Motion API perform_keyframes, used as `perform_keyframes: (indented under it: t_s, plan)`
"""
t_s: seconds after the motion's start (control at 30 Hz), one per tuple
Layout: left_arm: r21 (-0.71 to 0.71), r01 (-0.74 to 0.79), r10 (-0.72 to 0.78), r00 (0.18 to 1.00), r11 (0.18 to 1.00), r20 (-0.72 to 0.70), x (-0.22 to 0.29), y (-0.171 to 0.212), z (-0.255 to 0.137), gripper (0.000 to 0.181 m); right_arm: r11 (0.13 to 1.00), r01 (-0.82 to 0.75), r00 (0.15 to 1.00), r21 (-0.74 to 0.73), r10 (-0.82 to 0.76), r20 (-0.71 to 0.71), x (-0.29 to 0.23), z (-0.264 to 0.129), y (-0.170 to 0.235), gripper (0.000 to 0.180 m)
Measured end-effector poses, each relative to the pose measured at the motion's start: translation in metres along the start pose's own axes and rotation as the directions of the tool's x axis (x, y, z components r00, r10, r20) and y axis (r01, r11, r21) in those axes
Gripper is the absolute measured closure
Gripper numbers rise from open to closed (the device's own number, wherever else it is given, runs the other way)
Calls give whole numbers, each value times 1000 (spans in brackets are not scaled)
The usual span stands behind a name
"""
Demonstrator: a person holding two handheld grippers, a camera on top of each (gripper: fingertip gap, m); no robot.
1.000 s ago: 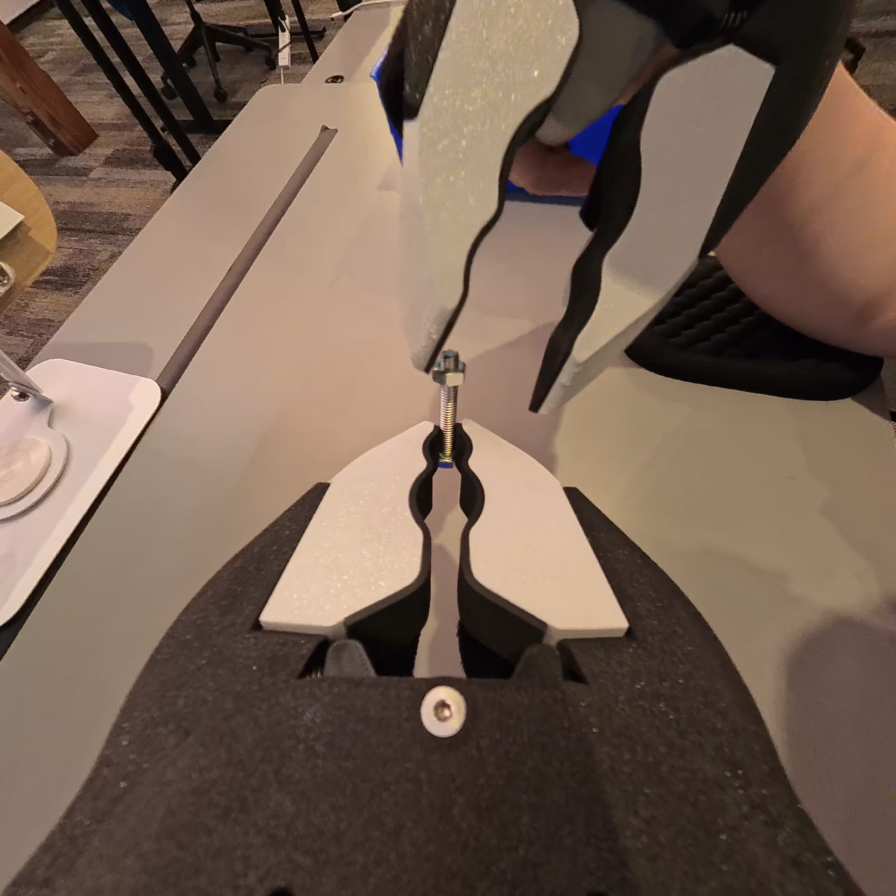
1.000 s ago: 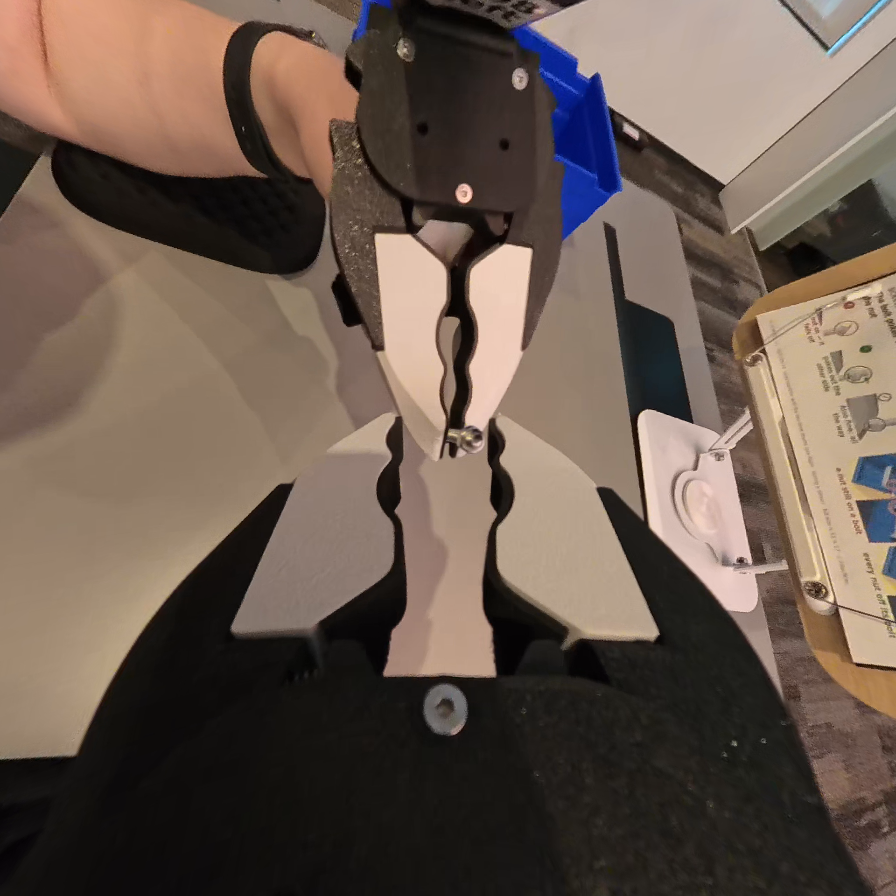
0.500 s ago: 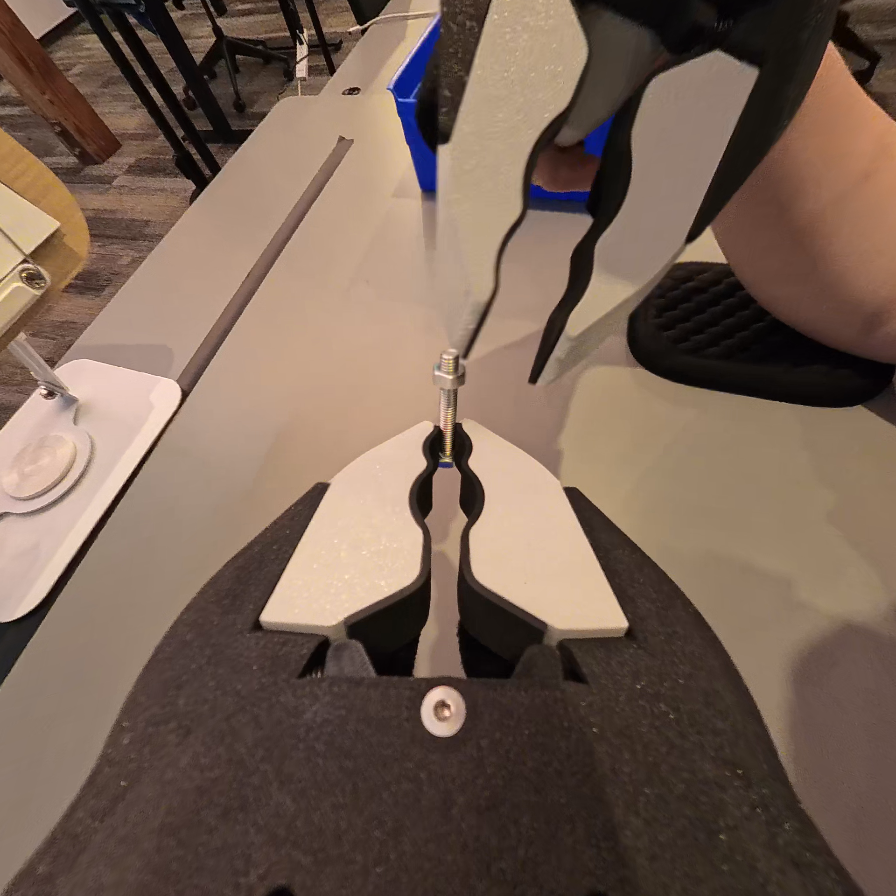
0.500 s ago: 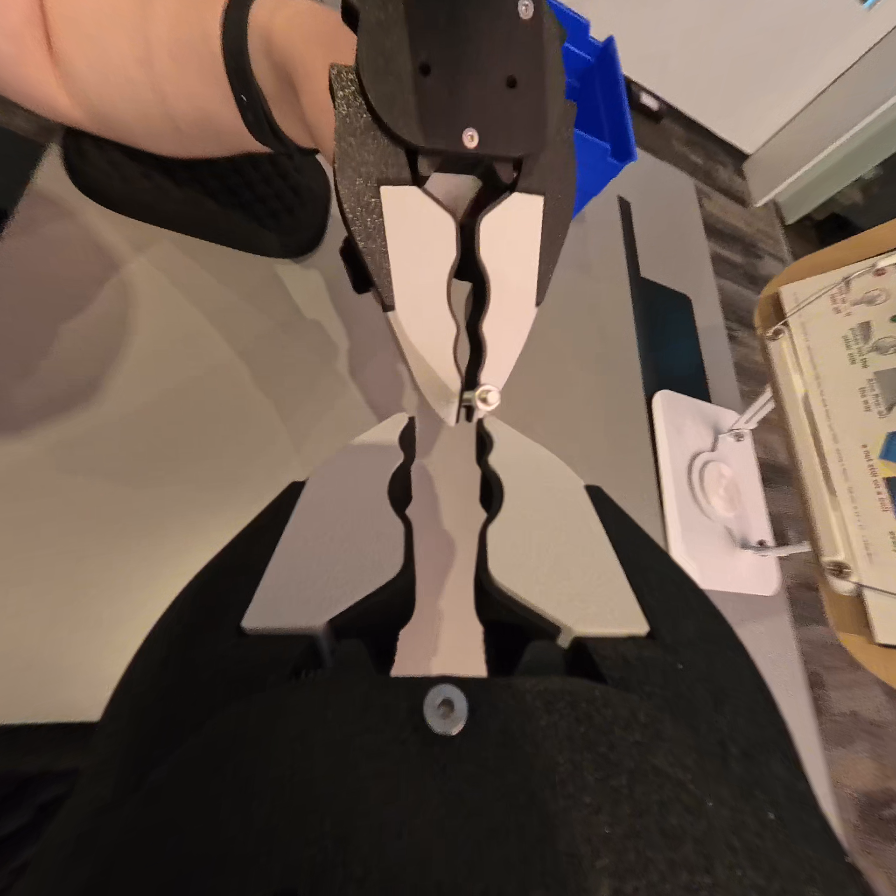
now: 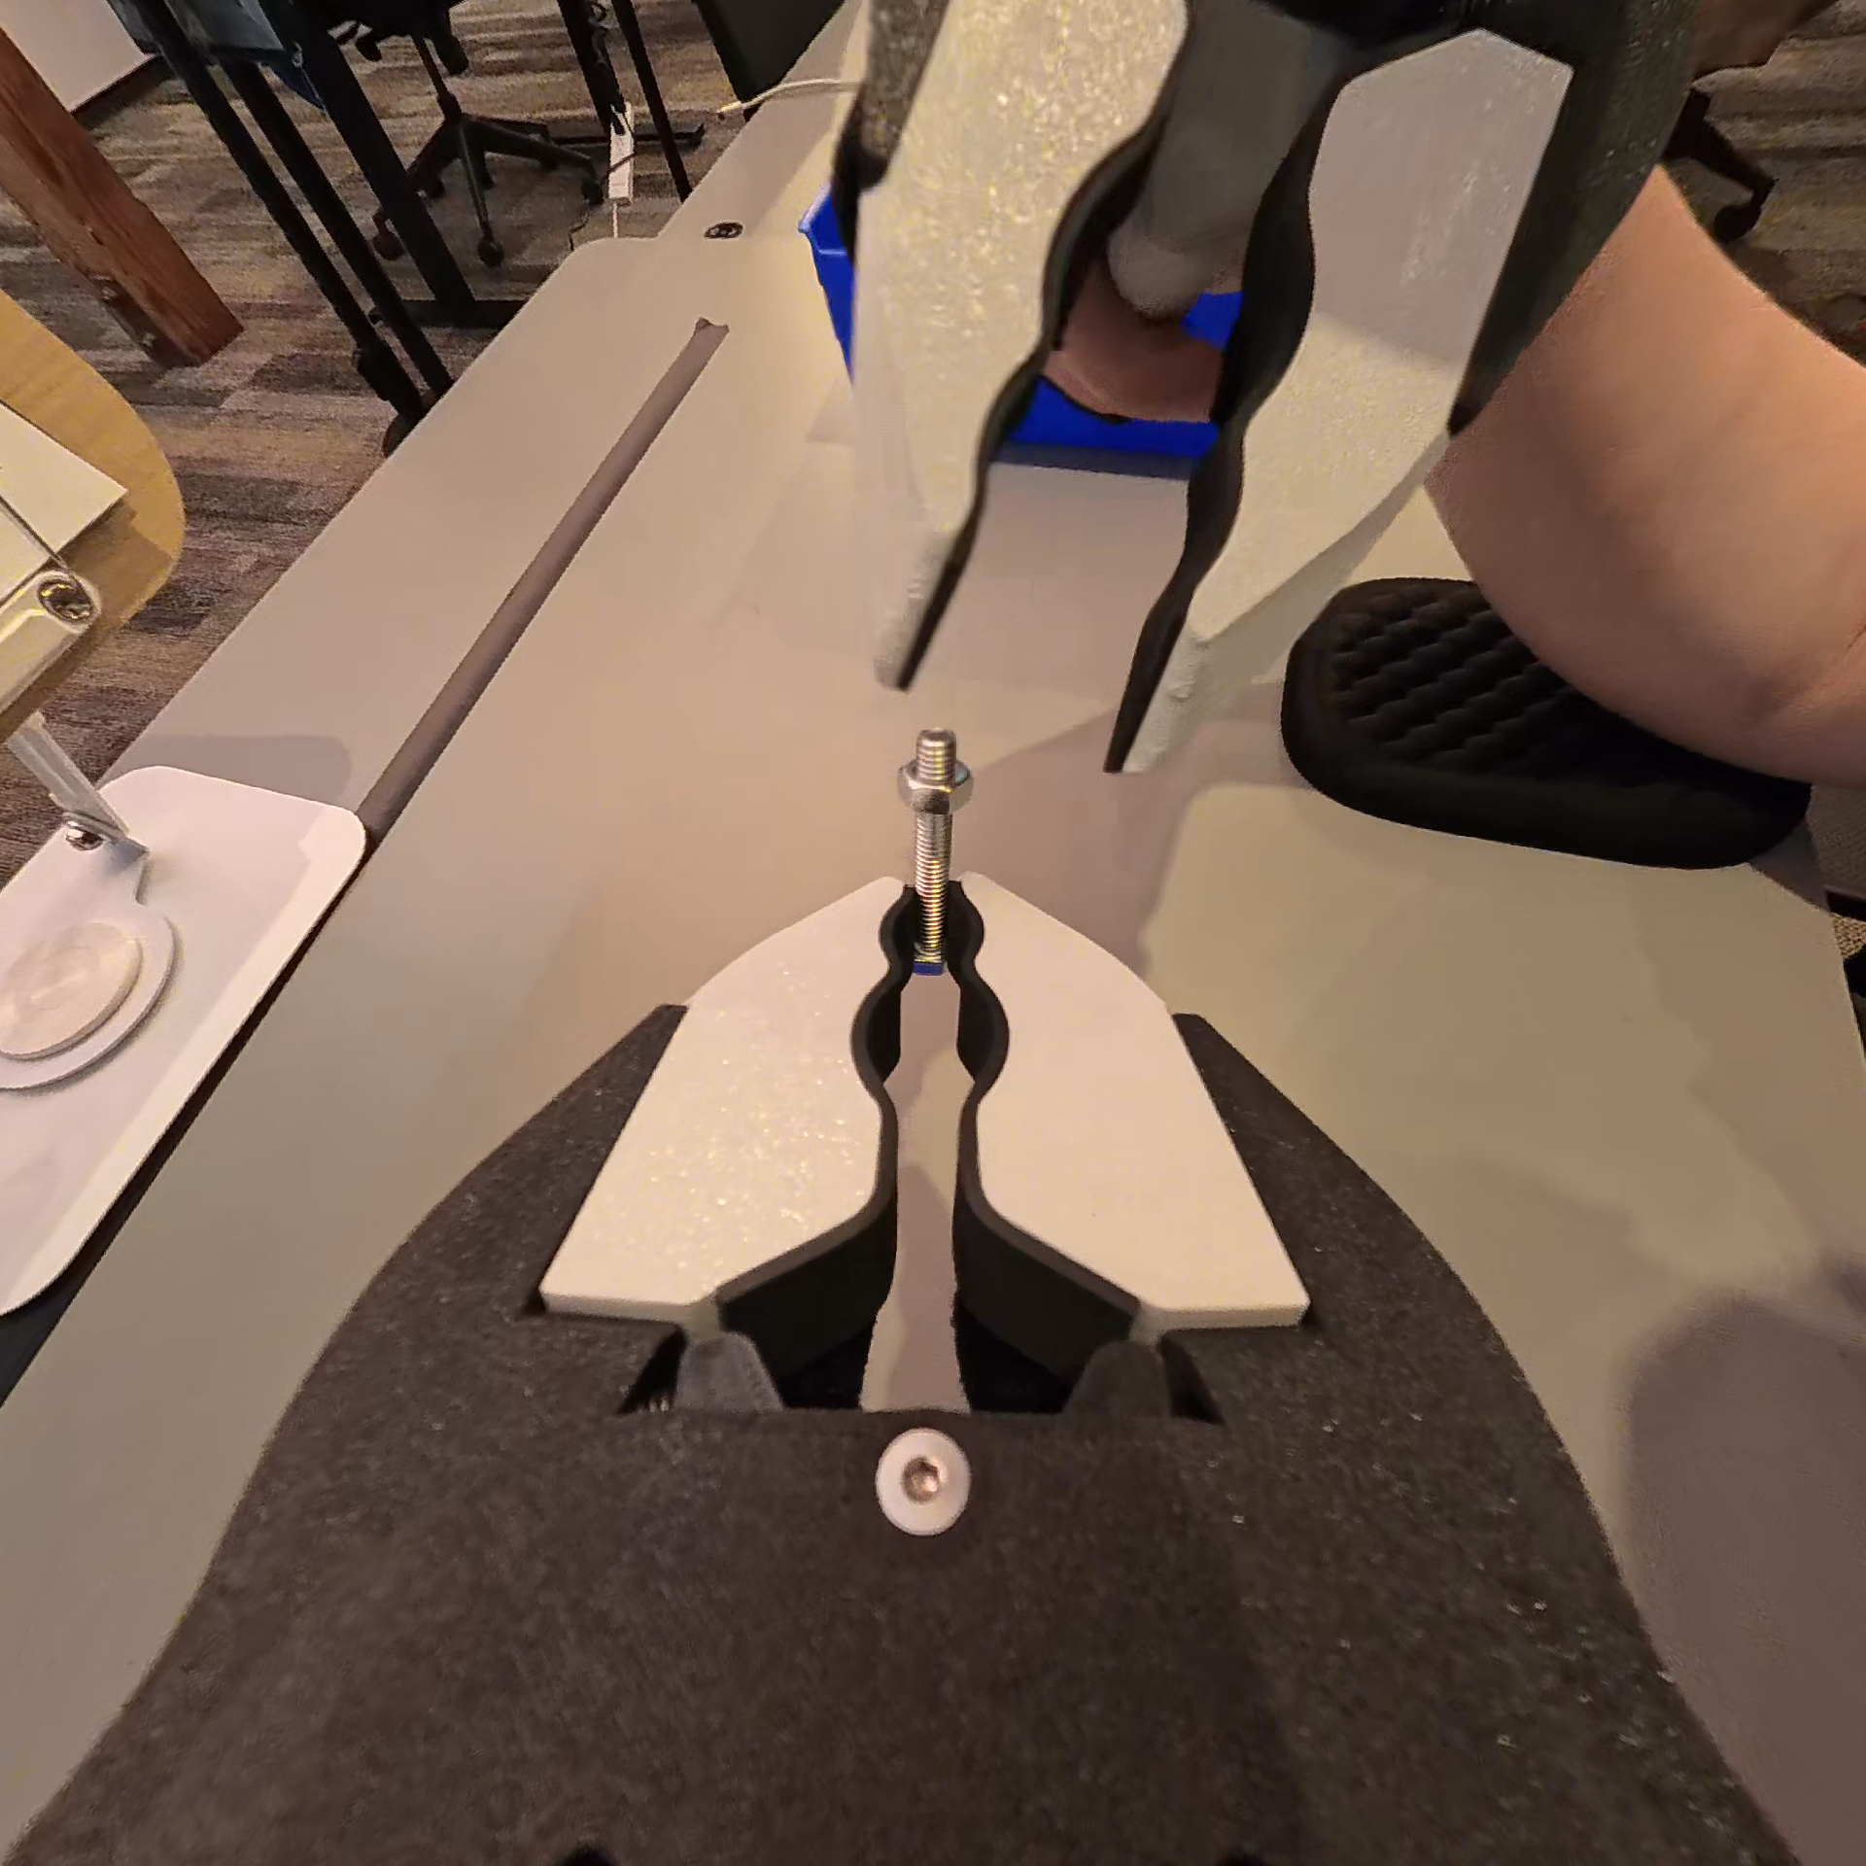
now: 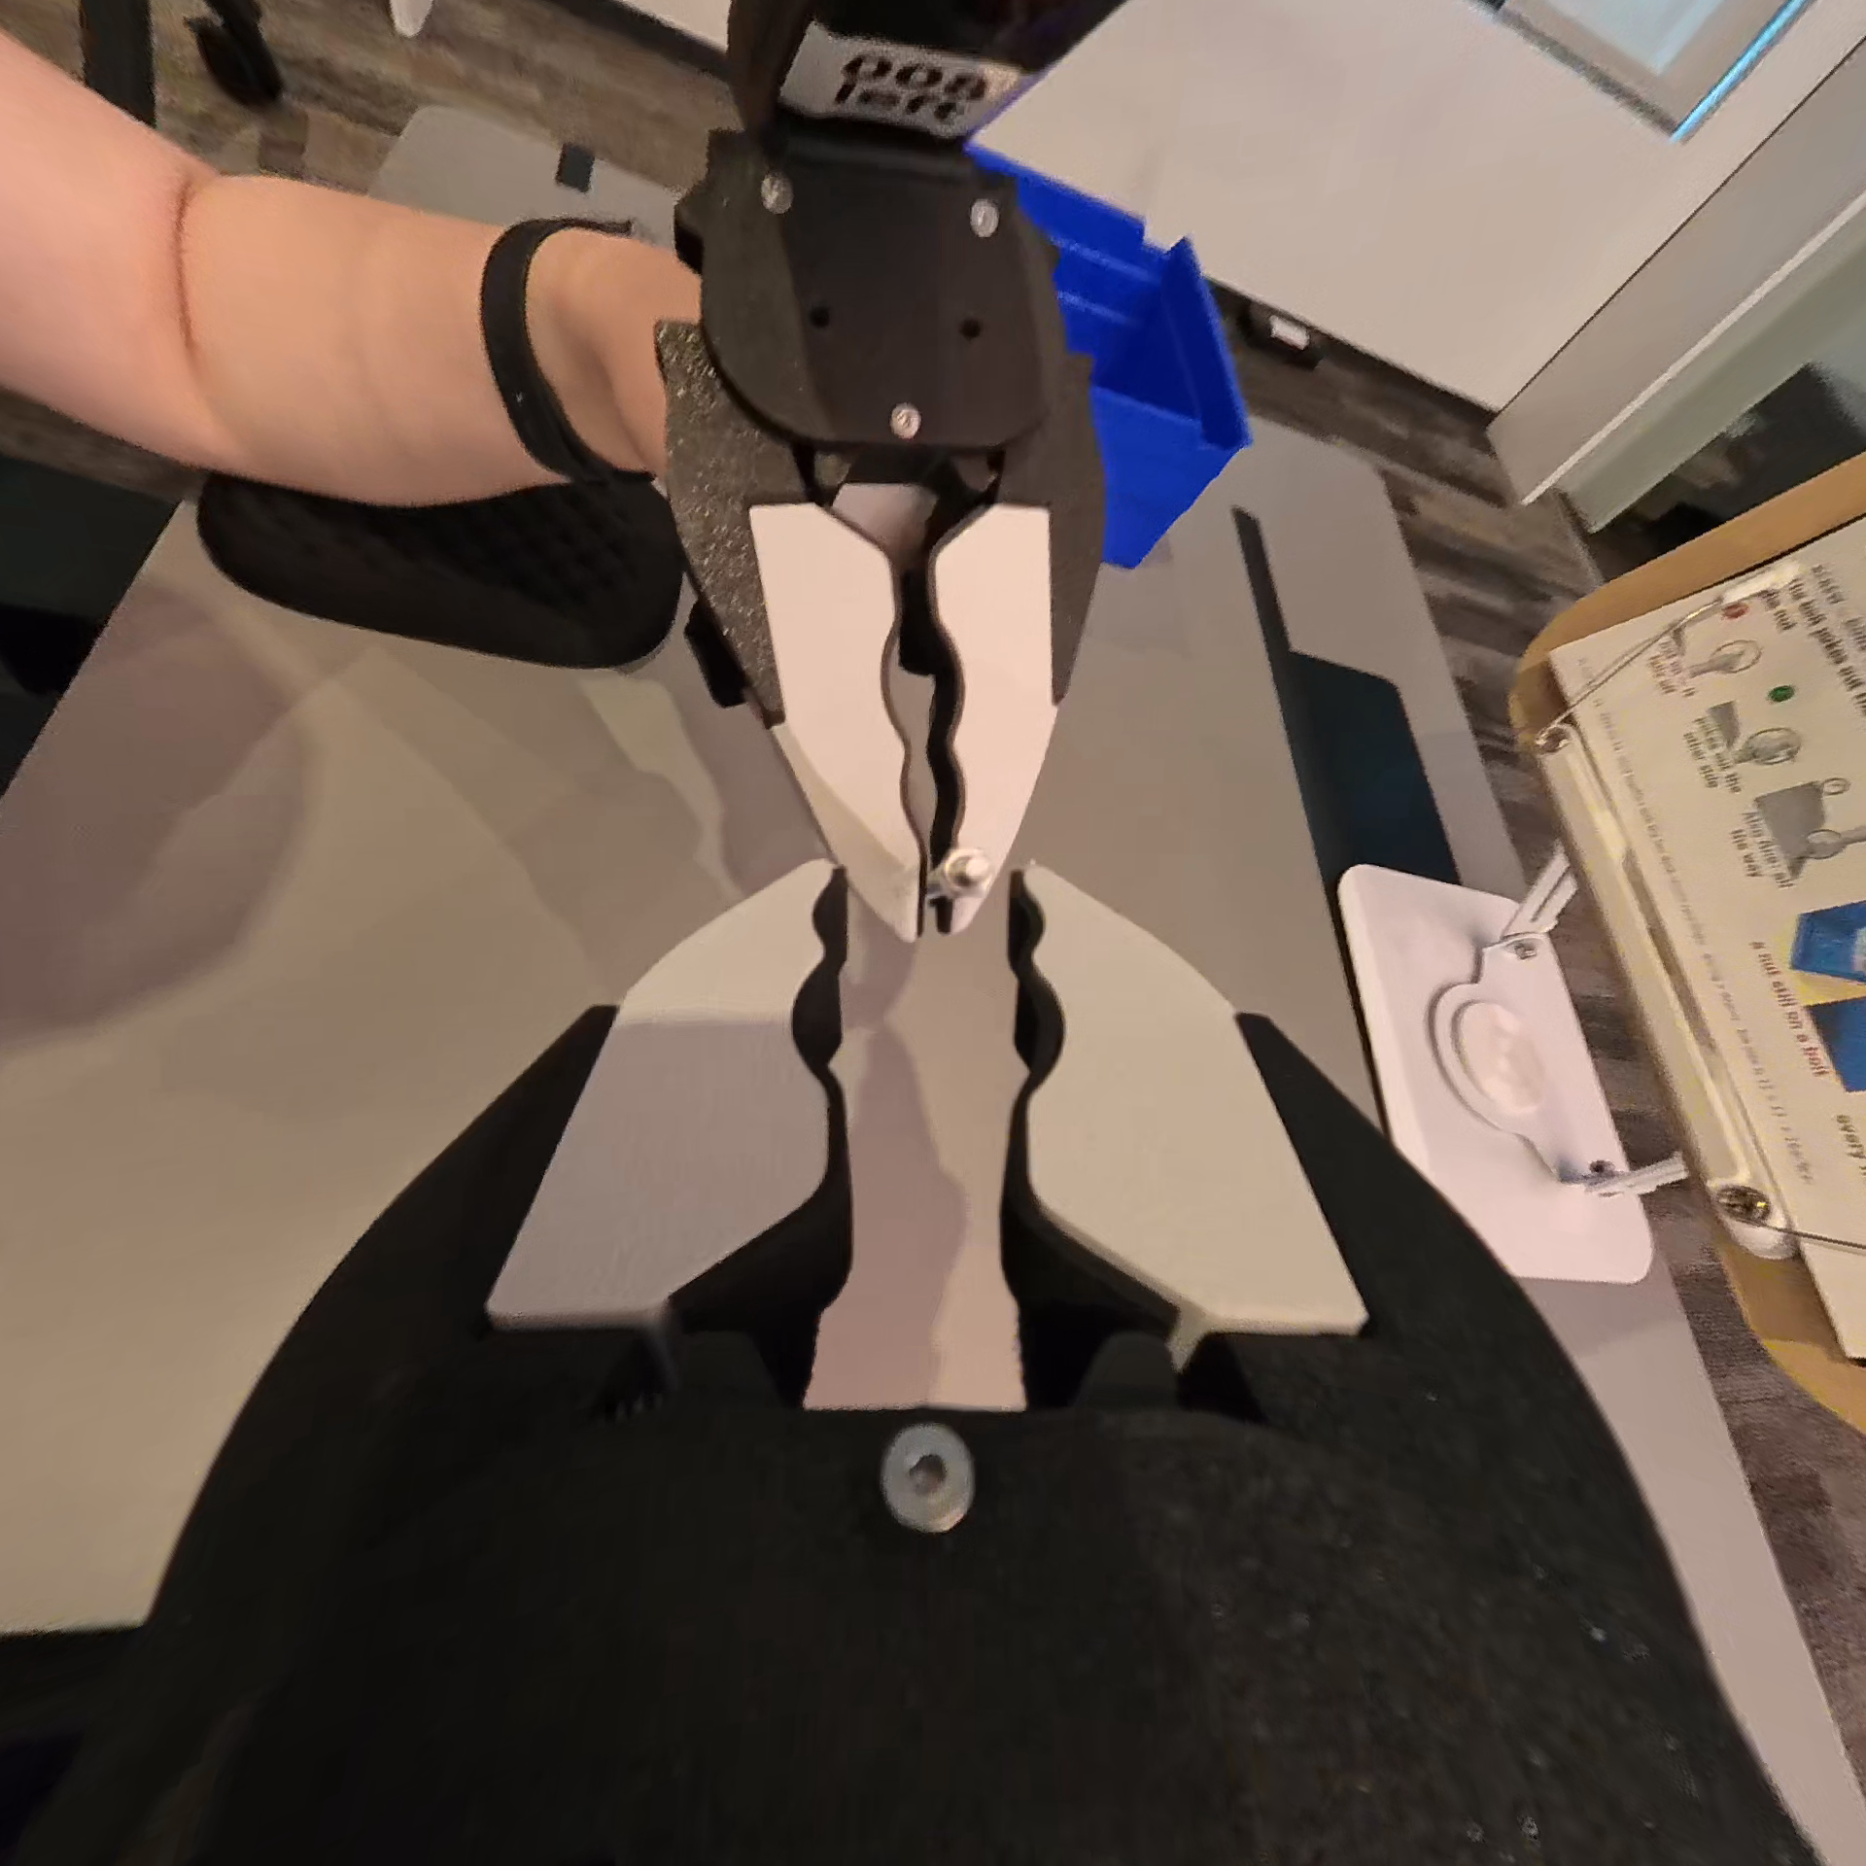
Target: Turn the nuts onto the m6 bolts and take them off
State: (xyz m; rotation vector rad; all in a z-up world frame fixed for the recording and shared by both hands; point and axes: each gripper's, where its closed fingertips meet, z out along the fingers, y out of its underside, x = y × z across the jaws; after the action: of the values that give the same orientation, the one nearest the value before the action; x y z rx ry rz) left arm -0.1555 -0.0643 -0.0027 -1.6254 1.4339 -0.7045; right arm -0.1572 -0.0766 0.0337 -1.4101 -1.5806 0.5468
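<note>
A silver M6 bolt [image 5: 929, 858] stands upright, clamped by its lower end between the tips of my left gripper [image 5: 931, 889]. A hex nut [image 5: 936, 783] sits on the thread just below the bolt's top end. My right gripper [image 5: 1020, 707] hangs open above and behind the nut, not touching it. In the right wrist view the left gripper [image 6: 934, 909] points toward me with the bolt and nut [image 6: 964, 868] seen end-on at its tip. My right gripper [image 6: 924, 873] is open, with its fingertips on either side of the left gripper's tip.
A blue bin [image 5: 1111, 434] stands behind the grippers on the grey table [image 5: 1414, 1010]. A black wrist pad [image 5: 1515, 727] lies under a person's forearm. A white stand base [image 5: 151, 959] and a card on a wooden table [image 6: 1717, 909] are at the side. The left gripper's tips are roughly 4 cm from the right gripper's.
My right gripper has lifted up and away from the nut, where its fingertip touched before, and its fingers have spread wider. The left gripper still holds the bolt.
</note>
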Motion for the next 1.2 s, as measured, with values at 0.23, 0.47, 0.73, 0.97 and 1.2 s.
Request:
perform_keyframes:
  t_s: [0.23,0.47,0.73,0.97,1.2]
  plan:
    - [15,2,-2,1000,1000,16,-3,-3,-3,176,997,37,999,-71,-36,22,-5,6,12,159]
    - [43,10,-11,1000,999,6,-1,-8,-4,176,999,19,1000,37,-19,4,-2,7,-6,145]
    - [170,102,-100,995,980,-19,-8,-24,-18,176,978,-130,991,166,132,-6,18,-5,-14,162]
    - [317,240,-215,970,918,-112,-15,-43,-38,176,807,-416,909,419,358,214,33,0,-35,164]
    - [330,261,-227,964,907,-138,-14,-44,-40,176,764,-471,879,441,369,301,26,12,-42,166]
